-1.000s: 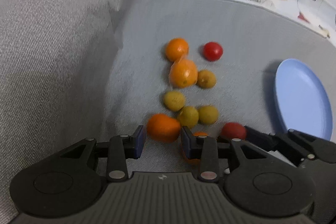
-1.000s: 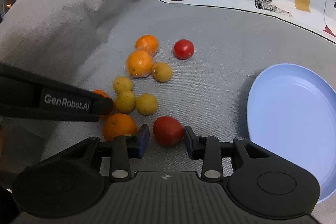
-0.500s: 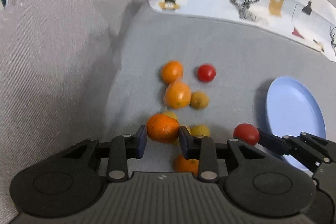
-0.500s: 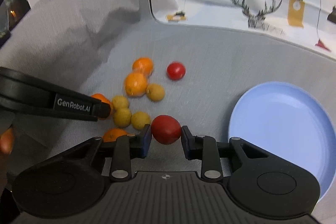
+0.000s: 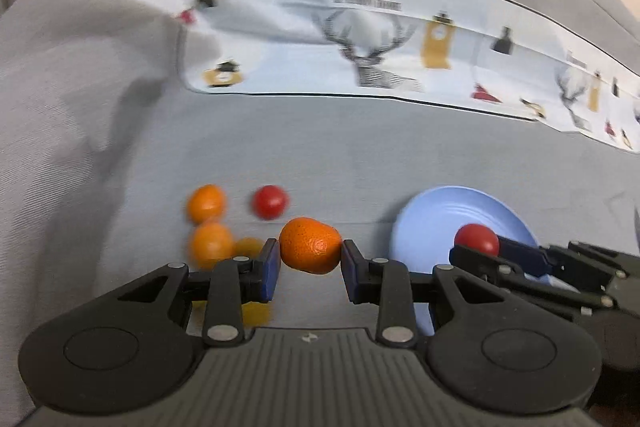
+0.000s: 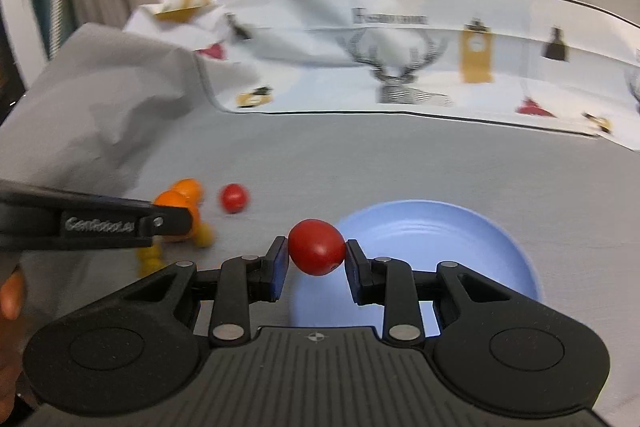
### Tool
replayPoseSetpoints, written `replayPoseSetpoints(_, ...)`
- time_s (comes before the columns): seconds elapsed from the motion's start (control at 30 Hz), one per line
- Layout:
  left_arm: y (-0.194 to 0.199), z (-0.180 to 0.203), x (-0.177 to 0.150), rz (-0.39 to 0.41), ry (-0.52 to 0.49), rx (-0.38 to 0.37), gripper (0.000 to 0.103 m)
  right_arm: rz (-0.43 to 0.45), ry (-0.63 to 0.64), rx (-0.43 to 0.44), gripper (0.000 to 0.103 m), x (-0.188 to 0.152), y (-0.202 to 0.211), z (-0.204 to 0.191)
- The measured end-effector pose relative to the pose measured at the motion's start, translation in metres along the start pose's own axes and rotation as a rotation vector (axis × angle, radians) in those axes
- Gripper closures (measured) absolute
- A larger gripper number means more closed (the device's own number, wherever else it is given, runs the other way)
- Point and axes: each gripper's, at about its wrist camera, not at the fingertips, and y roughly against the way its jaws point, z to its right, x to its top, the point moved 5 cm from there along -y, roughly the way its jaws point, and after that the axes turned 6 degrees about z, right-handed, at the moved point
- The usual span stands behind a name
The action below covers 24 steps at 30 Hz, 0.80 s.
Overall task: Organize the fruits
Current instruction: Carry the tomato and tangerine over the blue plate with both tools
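Left claw clamped on orange mandarin, held above grey cloth. Right claw clamped on red tomato, held at near-left rim of blue plate. Loose fruit seen left on cloth: two blurred oranges, small yellow fruits, second tomato just beside them. Printed deer-pattern fabric seen farthest back.
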Motion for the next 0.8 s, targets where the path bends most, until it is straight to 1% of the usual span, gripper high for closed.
replayPoseSetpoints(0.13, -0.009, 0.031, -0.003, 0.003, -0.043, -0.038, 0.067, 0.012, -0.074, -0.056, 0.071, 0.001, 0.003, 0.029)
replayPoseSetpoints(0.23, -0.014, 0.049, -0.006, -0.008, -0.062, -0.074, 0.067, 0.018, -0.100, -0.100, 0.071, 0.000, 0.007, 0.046)
replayPoseSetpoints(0.33, -0.020, 0.065, -0.011, -0.023, -0.087, -0.106, 0.067, 0.001, -0.113, -0.128, 0.071, -0.005, 0.007, 0.057)
replayPoseSetpoints(0.57, -0.034, 0.081, -0.022, -0.090, -0.098, -0.174, 0.067, -0.035, -0.140, -0.161, 0.071, -0.012, 0.004, 0.074)
replayPoseSetpoints(0.8, -0.035, 0.087, -0.028, -0.109, -0.122, -0.195, 0.067, -0.038, -0.144, -0.166, 0.071, -0.012, 0.005, 0.078)
